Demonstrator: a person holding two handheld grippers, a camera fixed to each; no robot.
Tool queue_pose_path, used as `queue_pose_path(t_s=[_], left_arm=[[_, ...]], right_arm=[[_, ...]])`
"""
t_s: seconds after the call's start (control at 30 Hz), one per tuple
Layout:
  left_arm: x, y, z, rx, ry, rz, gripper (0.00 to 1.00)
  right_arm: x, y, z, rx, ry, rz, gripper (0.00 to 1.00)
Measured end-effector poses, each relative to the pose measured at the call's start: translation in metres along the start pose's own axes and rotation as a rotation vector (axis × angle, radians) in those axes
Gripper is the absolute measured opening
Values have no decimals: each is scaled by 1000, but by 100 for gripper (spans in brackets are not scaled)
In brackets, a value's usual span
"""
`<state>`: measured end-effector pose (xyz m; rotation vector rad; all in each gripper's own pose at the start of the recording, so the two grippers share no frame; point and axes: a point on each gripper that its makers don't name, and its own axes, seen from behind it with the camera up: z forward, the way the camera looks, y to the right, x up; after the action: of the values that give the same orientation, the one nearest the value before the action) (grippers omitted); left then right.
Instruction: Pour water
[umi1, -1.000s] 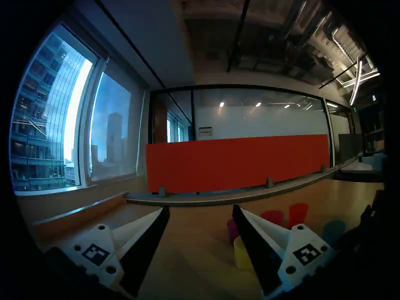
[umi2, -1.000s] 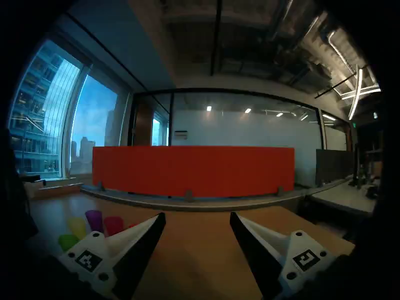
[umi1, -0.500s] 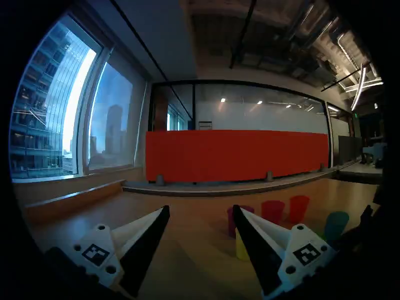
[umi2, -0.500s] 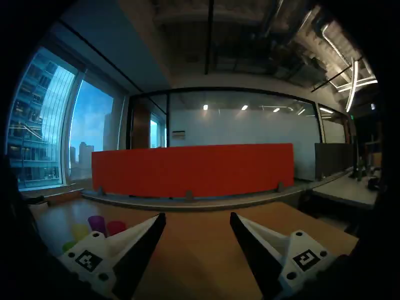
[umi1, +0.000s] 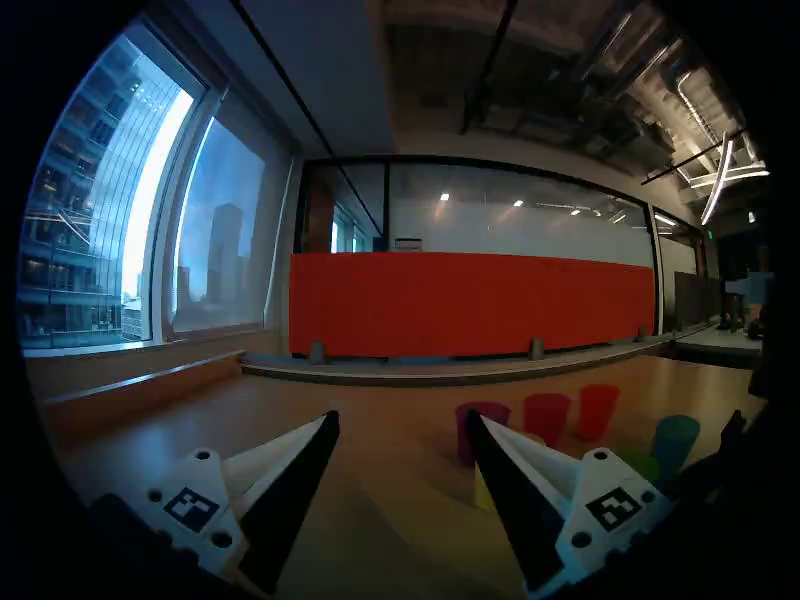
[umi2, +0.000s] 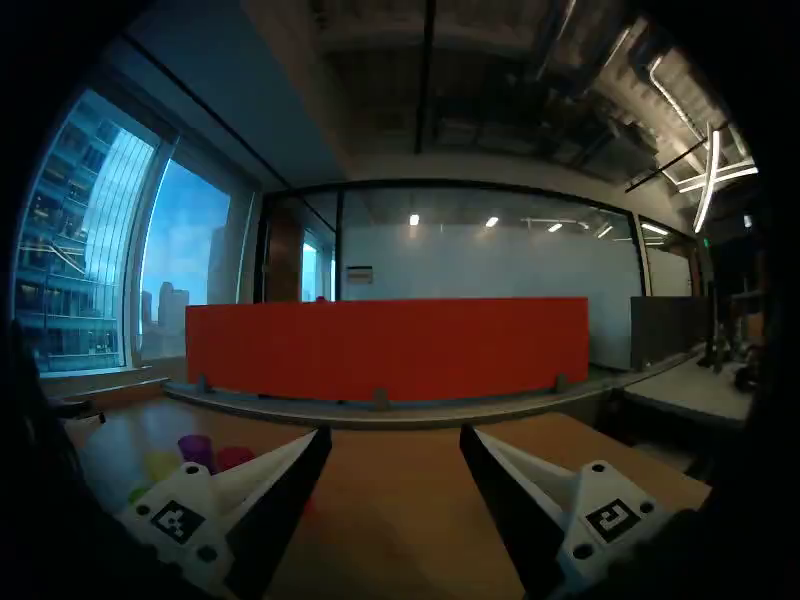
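My left tongs (umi1: 400, 415) are spread wide with nothing between the fingers, held low over the wooden worktop (umi1: 380, 470). My right tongs (umi2: 395, 430) are just as wide and just as empty.

The cups are what matters here. In the left gripper view they stand ahead and to the right of my left tongs. A purple cup (umi1: 492, 415) is just past the tip of the right-hand finger. A pink cup (umi1: 547, 415) and a red cup (umi1: 598, 410) stand in a row beyond it. A teal cup (umi1: 675, 440) is further right, and a yellow cup (umi1: 482, 490) is half hidden behind the finger.

In the right gripper view the same cluster sits off to the left, low beside my left-hand finger. There I can make out the purple cup (umi2: 195, 450) and the pink one (umi2: 235, 457).

So the cups lie between my two hands, and I judge the left tongs the nearer. All the cups stand upright, long axis vertical. A grip would mean swinging the left tongs rightward and coming in from the side with the fingers level around one wall. I cannot tell which cup holds water.
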<state>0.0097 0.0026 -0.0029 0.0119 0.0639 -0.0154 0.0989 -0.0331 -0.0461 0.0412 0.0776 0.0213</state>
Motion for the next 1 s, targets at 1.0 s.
queue_pose_path(t_s=[1.0], left_arm=[[-17, 2, 5, -14, -49, 14, 93]], right_arm=[[4, 7, -6, -14, 9, -5, 100]])
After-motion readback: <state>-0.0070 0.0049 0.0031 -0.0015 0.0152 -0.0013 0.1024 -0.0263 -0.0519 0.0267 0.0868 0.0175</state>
